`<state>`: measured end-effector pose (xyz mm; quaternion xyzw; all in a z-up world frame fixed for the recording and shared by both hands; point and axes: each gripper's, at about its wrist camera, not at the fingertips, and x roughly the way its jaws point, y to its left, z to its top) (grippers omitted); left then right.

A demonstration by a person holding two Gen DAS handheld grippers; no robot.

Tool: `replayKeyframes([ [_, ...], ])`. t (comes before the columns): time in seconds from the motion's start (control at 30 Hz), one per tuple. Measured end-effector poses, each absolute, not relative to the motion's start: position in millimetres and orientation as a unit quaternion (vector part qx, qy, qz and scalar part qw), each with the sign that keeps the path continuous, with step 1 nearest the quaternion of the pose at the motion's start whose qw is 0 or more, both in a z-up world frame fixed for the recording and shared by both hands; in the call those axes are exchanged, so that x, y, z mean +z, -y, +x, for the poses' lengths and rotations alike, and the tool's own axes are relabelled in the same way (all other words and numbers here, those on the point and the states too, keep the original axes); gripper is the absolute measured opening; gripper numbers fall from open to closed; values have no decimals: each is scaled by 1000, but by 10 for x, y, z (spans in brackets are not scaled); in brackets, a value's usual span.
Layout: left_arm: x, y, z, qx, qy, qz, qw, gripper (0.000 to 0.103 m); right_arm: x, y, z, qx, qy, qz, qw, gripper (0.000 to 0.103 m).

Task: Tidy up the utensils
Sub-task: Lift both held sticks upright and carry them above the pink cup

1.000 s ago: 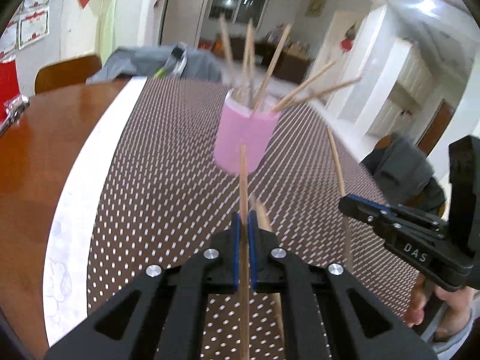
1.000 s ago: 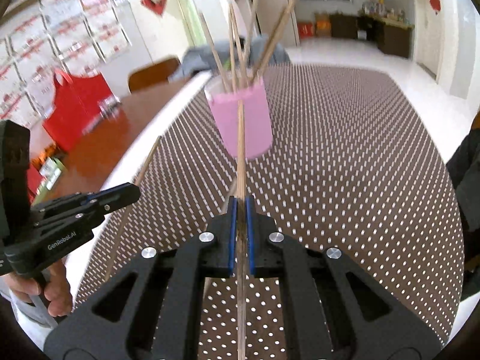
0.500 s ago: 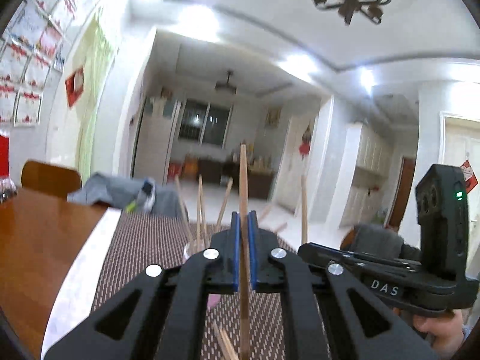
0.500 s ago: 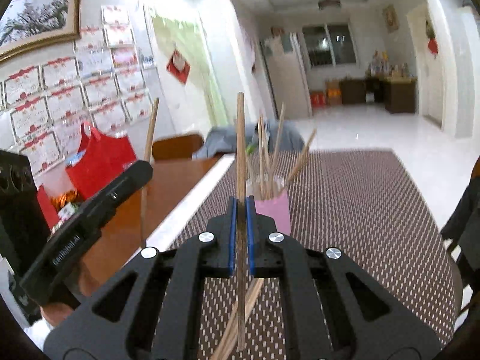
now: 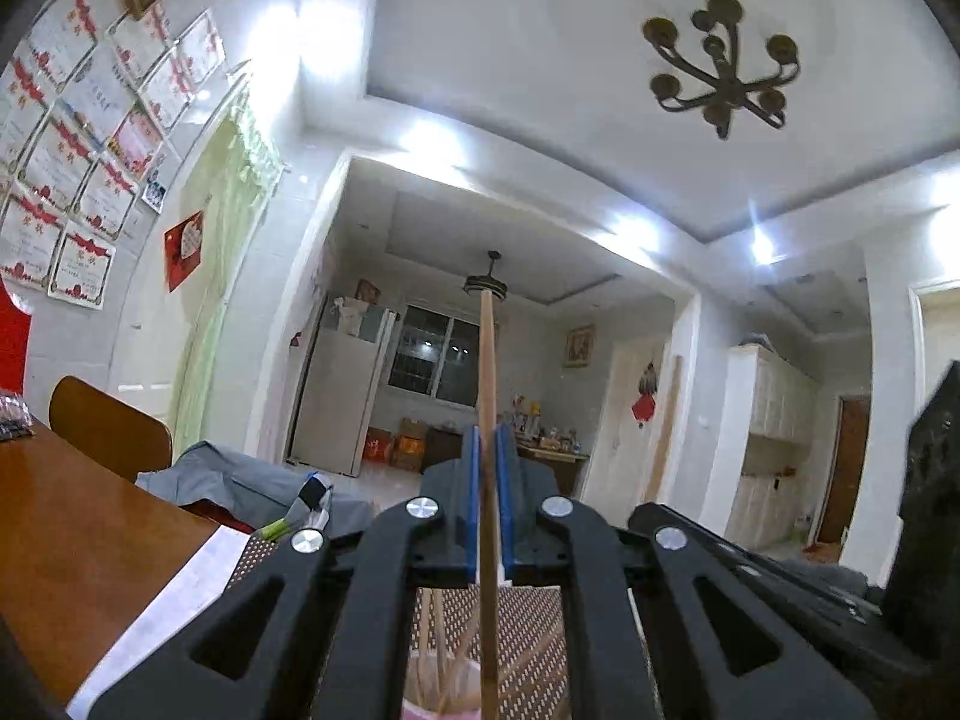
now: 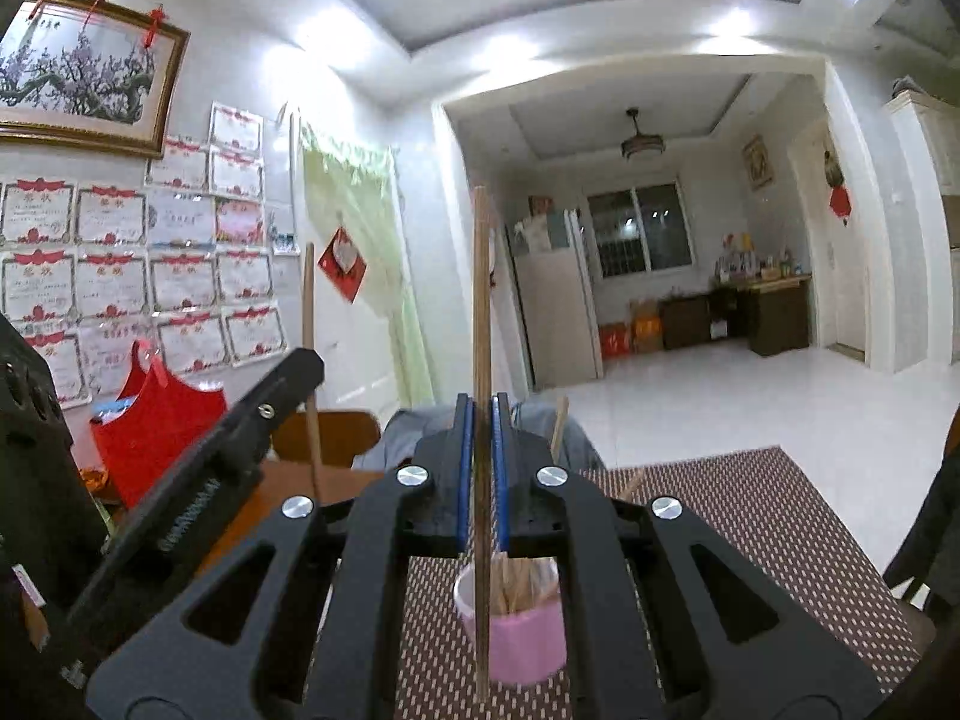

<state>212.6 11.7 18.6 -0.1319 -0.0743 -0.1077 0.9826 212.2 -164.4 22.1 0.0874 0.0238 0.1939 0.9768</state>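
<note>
Change: both grippers lifted off the mat and tipped from pointing down at the table to roughly level; cup now low in both views instead of centred ahead
Left gripper (image 5: 487, 498): jaws pinched tight on one wooden chopstick (image 5: 487, 396), stick upright, top end well above the pads
Right gripper (image 6: 481, 468): same, clamped on a darker chopstick (image 6: 480, 300), stick vertical, lower end hanging in front of the cup
Meaning: pick-up looks done on both sides; likely next step is lowering each stick into the cup
Cup (image 6: 527, 636): pink, on the dotted mat (image 6: 750, 528) toward its left edge, already holding a bundle of chopsticks (image 6: 522, 585); in left view only the rim shows at the bottom edge
In the way: splayed sticks already in the cup leave little free mouth; the two grippers sit close side by side and could clash over one small opening
Around: wooden tabletop (image 5: 72, 540) left of the mat, chair back (image 5: 108, 432) and grey garment (image 5: 240, 480) at far edge, red bag (image 6: 156, 420) on far left side
</note>
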Motion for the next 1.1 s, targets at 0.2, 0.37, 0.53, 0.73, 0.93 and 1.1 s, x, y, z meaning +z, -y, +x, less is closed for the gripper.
replayKeyframes([
  [0.2, 107, -188, 2574, -92, 82, -164, 979, 6, 177, 1595, 2364, 183, 6, 102, 978, 6],
  [0.37, -2, -242, 2811, -81, 74, -191, 975, 6, 121, 1640, 2490, 172, 18, 116, 978, 6],
  [0.53, -63, -234, 2912, -68, 78, -193, 976, 6, 79, 1637, 2578, 168, 11, 115, 979, 6],
  [0.73, -153, -207, 2999, -56, 70, -172, 981, 6, 64, 1577, 2612, 164, 5, 106, 981, 6],
  [0.93, -250, -232, 3137, -56, 33, -161, 985, 6, 43, 1516, 2618, 166, -4, 92, 982, 6],
  [1.1, -218, -255, 3140, -61, 24, -160, 985, 6, 46, 1496, 2616, 169, -8, 86, 982, 6],
])
